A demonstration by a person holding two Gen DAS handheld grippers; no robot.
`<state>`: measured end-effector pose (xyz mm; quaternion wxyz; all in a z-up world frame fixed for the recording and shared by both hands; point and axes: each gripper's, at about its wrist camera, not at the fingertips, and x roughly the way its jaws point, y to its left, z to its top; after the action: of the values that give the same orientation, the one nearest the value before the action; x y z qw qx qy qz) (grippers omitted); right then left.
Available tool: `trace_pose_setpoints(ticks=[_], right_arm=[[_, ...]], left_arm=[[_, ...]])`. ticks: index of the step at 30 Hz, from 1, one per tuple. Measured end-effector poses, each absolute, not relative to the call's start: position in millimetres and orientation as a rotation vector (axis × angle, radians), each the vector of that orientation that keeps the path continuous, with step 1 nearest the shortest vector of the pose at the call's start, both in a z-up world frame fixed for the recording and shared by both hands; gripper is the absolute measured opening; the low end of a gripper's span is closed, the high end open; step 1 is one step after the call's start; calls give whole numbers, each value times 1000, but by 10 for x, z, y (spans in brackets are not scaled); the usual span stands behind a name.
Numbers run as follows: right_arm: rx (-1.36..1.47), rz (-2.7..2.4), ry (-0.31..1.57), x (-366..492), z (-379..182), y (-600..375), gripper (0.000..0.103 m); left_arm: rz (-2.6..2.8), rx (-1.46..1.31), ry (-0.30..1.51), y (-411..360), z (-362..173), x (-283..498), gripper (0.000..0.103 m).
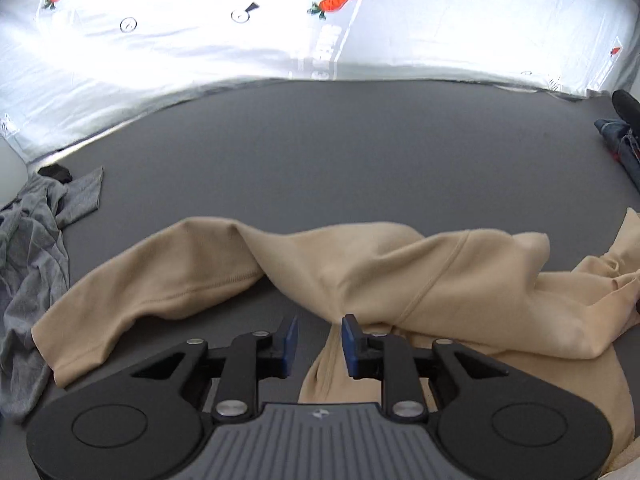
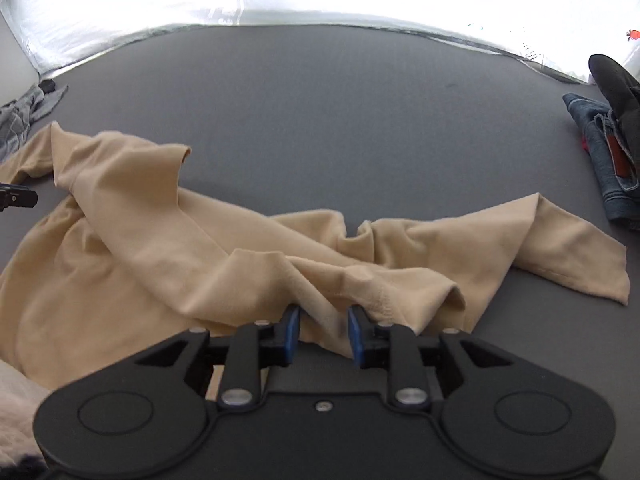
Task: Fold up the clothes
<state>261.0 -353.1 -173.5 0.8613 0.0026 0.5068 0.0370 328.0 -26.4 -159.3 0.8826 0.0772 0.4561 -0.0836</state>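
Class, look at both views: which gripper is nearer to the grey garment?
Left. The left gripper is near the grey garment; the right gripper is far across the beige shirt.

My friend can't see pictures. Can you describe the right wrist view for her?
A crumpled tan cotton shirt lies on a dark grey mat, with the right gripper open over its near edge. Folded blue jeans sit at the far right.
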Motion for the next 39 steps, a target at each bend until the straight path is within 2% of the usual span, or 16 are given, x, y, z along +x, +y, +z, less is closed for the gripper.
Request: trace_pose_setpoints(ticks=[5,7,12,16,20,25,26,27,29,33,35,37,39], right_arm=[[14,91,1015,2704,-1689,-3595,33],[-29,98,1008,2685,-1704,-3561,34],[-32,85,937,2637,-1646,-3576,44],[-20,21,880,2695,-1565,-3650,44],[-127,11,918,2710,-1662,-3563,44],[-229,124,939,2429,-1597,-3419,42],[-253,162,945,2371,-1591,-3394,35],[-277,186,948,2333,-1603,-3372,22],[-333,192,962,2320,-1694,-3329,16],[-411,171,948,2395,-1791,-3285,15],[-422,198,947,2451,-1842,-3261,15],[-462,248,973,2486,-1936,-3207,15],[-499,290,984,2500,-2008,-3149,16]], left_arm=[[-326,224,828,-614,-1446,3606,49],[-443,284,809,-858,-1500,3743,61],[-658,414,843,-1304,-1697,3917,63],[-758,453,868,-1437,-1785,3923,64],[-779,459,861,-1495,-1782,3831,65],[-800,441,853,-1532,-1769,3723,72],[-807,435,854,-1539,-1771,3704,72],[-810,444,852,-1566,-1798,3690,72],[-819,472,852,-1625,-1868,3671,71],[-823,513,872,-1697,-1978,3676,69],[-816,506,891,-1689,-2011,3691,61],[-801,500,901,-1664,-2034,3689,46],[-786,492,911,-1622,-2052,3675,41]])
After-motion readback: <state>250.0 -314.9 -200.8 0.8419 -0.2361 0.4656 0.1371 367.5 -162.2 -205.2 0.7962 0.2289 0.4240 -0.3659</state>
